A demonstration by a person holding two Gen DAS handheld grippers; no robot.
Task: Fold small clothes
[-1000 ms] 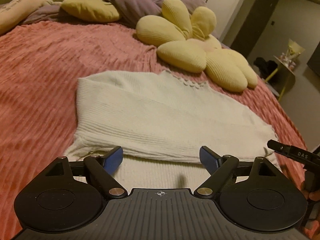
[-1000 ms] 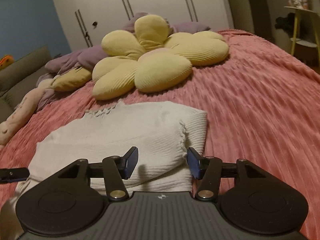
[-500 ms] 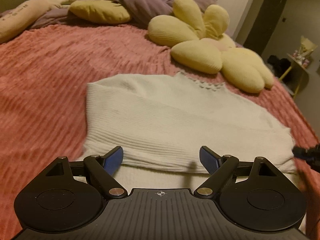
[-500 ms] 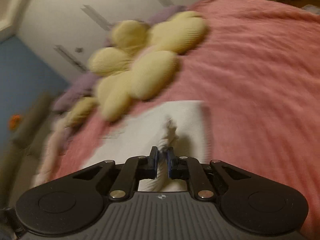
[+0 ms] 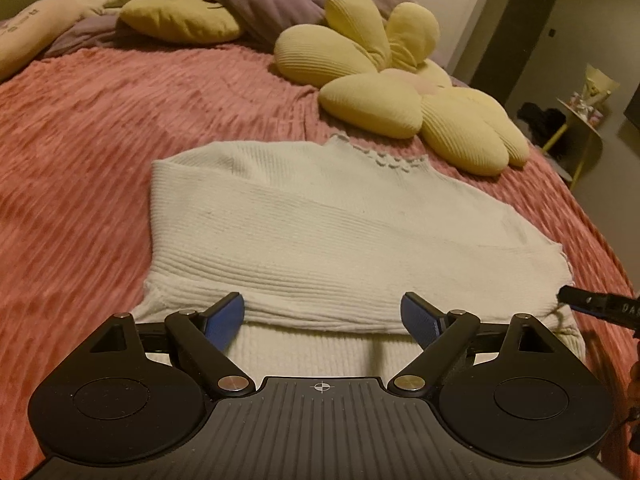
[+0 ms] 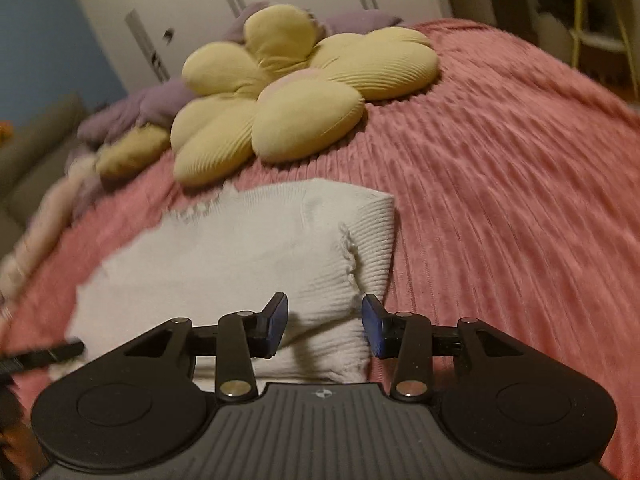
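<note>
White knit sweater (image 5: 320,232) lies folded on pink bedspread (image 5: 100,128).

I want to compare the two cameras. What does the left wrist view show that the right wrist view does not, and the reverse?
Only the left wrist view: the sweater's left folded edge, the long pink pillow at far left, and the left claw, open above the hem.

Only the right wrist view: the blue wall, the sweater's right ribbed edge, and the right claw, which has just been opening and is open with knit between the pads.

Both: the sweater, the yellow flower cushion, the pink bedspread.
</note>
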